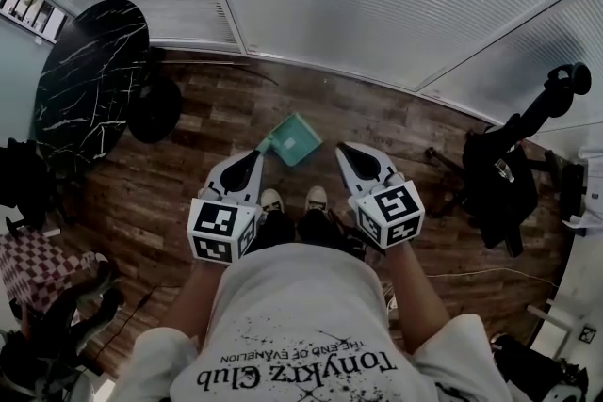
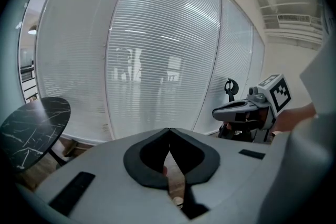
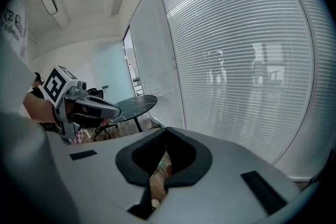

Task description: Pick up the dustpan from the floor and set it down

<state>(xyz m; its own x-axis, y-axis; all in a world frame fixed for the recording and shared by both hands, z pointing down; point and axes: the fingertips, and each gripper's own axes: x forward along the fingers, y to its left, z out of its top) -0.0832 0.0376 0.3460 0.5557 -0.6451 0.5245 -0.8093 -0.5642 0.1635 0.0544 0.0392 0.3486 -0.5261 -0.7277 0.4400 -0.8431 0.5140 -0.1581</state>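
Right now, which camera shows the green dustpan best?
The head view: the dustpan lies in plain sight on the wood floor, ahead of the shoes. The left gripper view shows none of it. The right gripper view shows at most a greenish speck past its jaws.

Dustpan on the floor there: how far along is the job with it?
Nothing looks done yet: the green dustpan lies on the wooden floor just ahead of the person's shoes. In hand: the left tongs and right tongs are held up by the body, both shut and empty, neither touching it. Left to do, it seems: reach down, grip it, lift it and set it down.
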